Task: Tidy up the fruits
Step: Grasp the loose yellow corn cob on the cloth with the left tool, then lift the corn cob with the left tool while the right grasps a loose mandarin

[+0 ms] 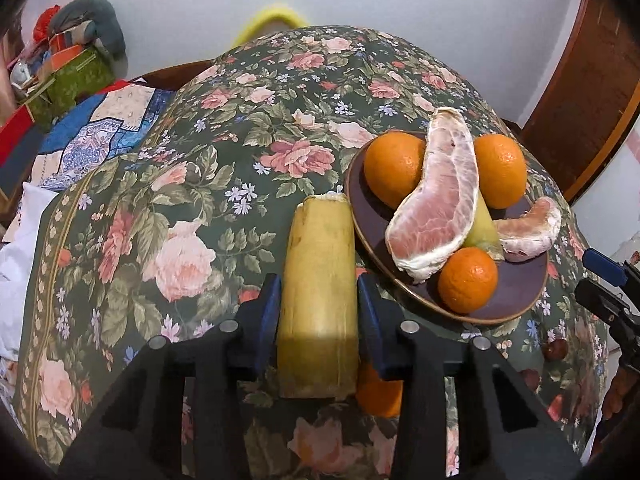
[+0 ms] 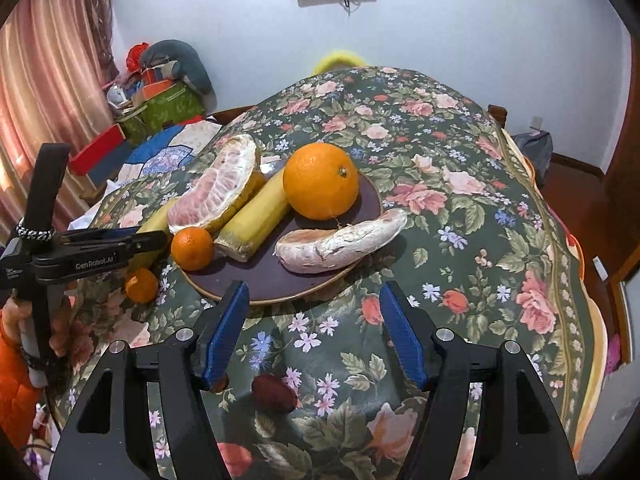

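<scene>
My left gripper [image 1: 318, 300] is shut on a thick yellow sugarcane piece [image 1: 320, 280] and holds it just left of the dark plate [image 1: 520, 292]. The plate holds several oranges [image 1: 394, 168], two peeled pomelo segments [image 1: 436, 204] and another yellow piece [image 2: 254, 218]. A small orange [image 1: 380, 394] lies on the cloth under my left gripper; it also shows in the right wrist view [image 2: 141, 285]. My right gripper [image 2: 312, 332] is open and empty, just in front of the plate [image 2: 256, 280]. A dark red date [image 2: 274, 394] lies between its fingers.
The table is covered by a dark green floral cloth [image 2: 460, 184]. Left of it lie folded blue fabrics [image 1: 92, 140] and green boxes with clutter [image 2: 168, 108]. A wooden door [image 1: 580, 92] is on the right. A pink curtain [image 2: 44, 92] hangs at far left.
</scene>
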`<state>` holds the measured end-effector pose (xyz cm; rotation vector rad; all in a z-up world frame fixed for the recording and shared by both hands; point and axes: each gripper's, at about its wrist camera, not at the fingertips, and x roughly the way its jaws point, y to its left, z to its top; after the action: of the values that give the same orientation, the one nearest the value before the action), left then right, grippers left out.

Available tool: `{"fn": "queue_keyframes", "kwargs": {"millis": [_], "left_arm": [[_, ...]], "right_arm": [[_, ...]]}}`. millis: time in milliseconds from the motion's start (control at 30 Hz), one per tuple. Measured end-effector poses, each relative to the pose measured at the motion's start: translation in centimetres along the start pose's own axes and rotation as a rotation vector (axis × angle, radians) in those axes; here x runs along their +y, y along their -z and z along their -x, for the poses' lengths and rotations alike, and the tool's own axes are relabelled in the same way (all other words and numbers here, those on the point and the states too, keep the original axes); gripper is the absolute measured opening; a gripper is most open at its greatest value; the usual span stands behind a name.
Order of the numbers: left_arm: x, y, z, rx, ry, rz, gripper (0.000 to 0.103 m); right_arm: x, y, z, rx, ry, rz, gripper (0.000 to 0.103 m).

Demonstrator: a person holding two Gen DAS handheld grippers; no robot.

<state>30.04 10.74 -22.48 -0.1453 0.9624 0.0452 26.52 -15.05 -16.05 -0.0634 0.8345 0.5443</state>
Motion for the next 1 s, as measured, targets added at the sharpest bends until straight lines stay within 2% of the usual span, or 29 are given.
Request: {"fn": "queue_keyframes", "kwargs": {"millis": [167,500,767,1000], "left_arm": [[0.5,0.5,0.6,0.002,0.009,0.004,0.039],[2.1,4.7,4.6,0.002,0.007,0.008,0.039],[3.4,7.3,6.9,-0.01,-0.001,-0.007,0.038],[4.7,7.7,6.6,-0.018,0.075,0.027,0.039]], "right_arm": [[0.9,0.0,0.2,0.001,-0.013,0.007,0.064],[5.6,0.3,1.0,0.012,-0.051,0.08,0.064],[9.8,0.4,-1.3,0.061,-0.102,0.128,0.064],[12.0,-0.2,-4.0,0.123,-0.127,0.137,0.063]]}}
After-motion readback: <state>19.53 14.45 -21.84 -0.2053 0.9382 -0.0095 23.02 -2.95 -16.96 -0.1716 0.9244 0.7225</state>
